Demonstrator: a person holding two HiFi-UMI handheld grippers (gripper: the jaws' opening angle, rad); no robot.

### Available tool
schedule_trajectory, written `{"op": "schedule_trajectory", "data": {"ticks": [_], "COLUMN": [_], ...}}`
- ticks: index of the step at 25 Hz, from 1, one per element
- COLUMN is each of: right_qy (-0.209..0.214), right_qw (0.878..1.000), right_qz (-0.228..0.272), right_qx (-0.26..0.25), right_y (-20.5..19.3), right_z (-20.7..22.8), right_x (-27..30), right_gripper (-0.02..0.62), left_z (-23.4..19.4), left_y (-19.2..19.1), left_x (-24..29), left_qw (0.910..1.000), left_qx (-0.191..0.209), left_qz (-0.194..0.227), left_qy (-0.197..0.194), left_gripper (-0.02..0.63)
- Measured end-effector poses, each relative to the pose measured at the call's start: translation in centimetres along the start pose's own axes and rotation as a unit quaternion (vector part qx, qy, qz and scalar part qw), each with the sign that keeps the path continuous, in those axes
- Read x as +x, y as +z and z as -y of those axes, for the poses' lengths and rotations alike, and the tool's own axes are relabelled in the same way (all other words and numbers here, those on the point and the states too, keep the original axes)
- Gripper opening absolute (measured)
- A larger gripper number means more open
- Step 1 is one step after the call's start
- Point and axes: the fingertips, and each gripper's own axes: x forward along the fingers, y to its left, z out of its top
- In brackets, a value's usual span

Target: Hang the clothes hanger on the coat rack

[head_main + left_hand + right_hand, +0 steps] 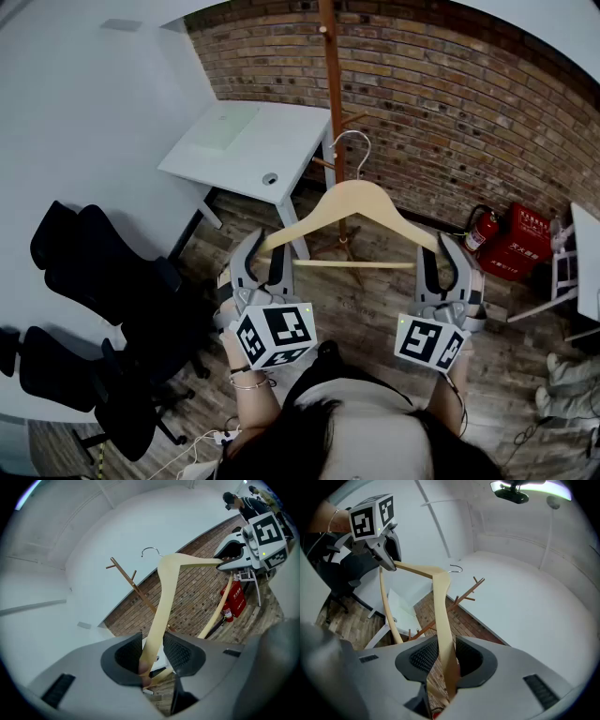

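Left gripper (pixel 153 649): jaws clamped on the left end of the clothes hanger (pixel 352 199), with the wooden arm deep between the pads. Right gripper (pixel 446 657): jaws clamped on the other end, and the arm fills the gap between the pads. The hanger is up in the air between the two grippers, roughly level, shoulders spread left to right and crossbar underneath. Its metal hook (pixel 353 141) points up and away from the person. The marker cubes (pixel 274 335) face the head camera (one per gripper).

In the head view the hook sits just right of the coat rack (pixel 330 84) pole and just under a side peg. Both gripper views show clear space between hook and pegs, so it is not hung yet. The rack is a brown wooden pole with angled pegs, standing on the wood floor (pixel 375 309) in front of a brick wall (pixel 450 103).

A white tabletop (pixel 281 141) is left of the rack, its right edge close to the pole. Black office chairs (pixel 103 272) are at far left. A red fire extinguisher (pixel 482 231) and a red box (pixel 517 246) sit at the wall base on the right.
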Motion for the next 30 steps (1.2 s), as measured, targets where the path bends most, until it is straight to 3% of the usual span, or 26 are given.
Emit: {"op": "schedule_trajectory", "data": {"ticks": [30], "right_qy": [-0.041], "right_qw": [0.999], "right_qz": [-0.024], "right_qx": [-0.019], "right_y": [4.0], "right_z": [-3.0], "right_x": [8.5], "right_gripper": [0.132], "left_z": [-5.4], "left_y": [-3.6], "left_x": [9.2], "left_qw": [0.9990], "left_qx": [0.001], "left_qz": [0.038], "left_qy": [-0.025], "left_gripper": [0.141]}}
